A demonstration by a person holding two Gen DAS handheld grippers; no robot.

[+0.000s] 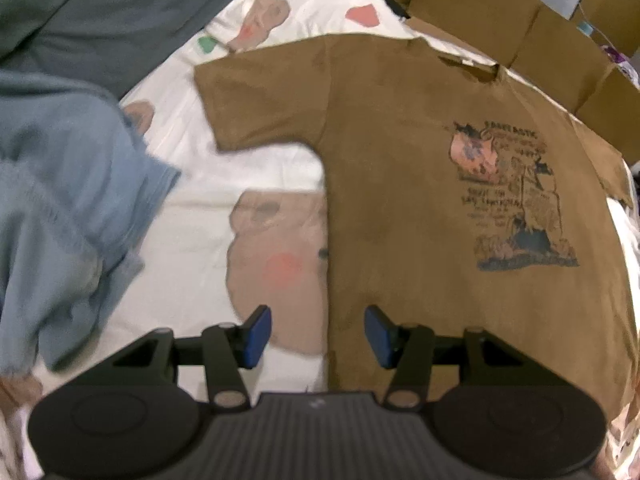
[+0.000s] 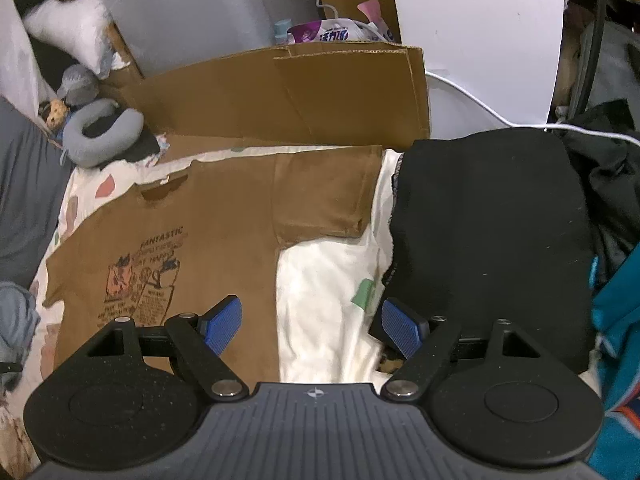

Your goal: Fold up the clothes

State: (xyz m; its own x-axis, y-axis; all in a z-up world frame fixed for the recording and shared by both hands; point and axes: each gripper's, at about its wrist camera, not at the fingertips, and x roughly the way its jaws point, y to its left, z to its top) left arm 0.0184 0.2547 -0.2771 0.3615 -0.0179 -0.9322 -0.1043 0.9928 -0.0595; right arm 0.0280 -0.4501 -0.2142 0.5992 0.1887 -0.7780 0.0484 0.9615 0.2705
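Brown short-sleeved cotton T-shirt with a printed cartoon graphic lies spread flat, front up, on a bed covered by a white sheet with pastel cartoon patches. Both sleeves are laid out to the sides; the collar points toward the tan cardboard boxes along the far edge of the bed.

Left claw, black frame with blue ribbed pads, hangs over the shirt's side edge near the hem: one pad over the sheet, the other over brown cloth. Jaws are partly apart, nothing between them; contact with the cloth can't be judged. Left wrist view is a bit blurred.

Right claw hangs over the shirt's opposite side edge, below the sleeve. Jaws stand wide, empty, one pad over brown cloth, the other over bare sheet just beside the black pile.

A crumpled light-blue denim garment sits heaped on the sheet to the left of the shirt, apart from it. Grey bedding lies beyond it. On the other side, a folded black fabric pile rests on the bed just beside the shirt's sleeve, not touching it. A teal garment shows at the right edge of the right wrist view. A grey neck pillow and a small plush toy lie in the far corner by the cardboard.
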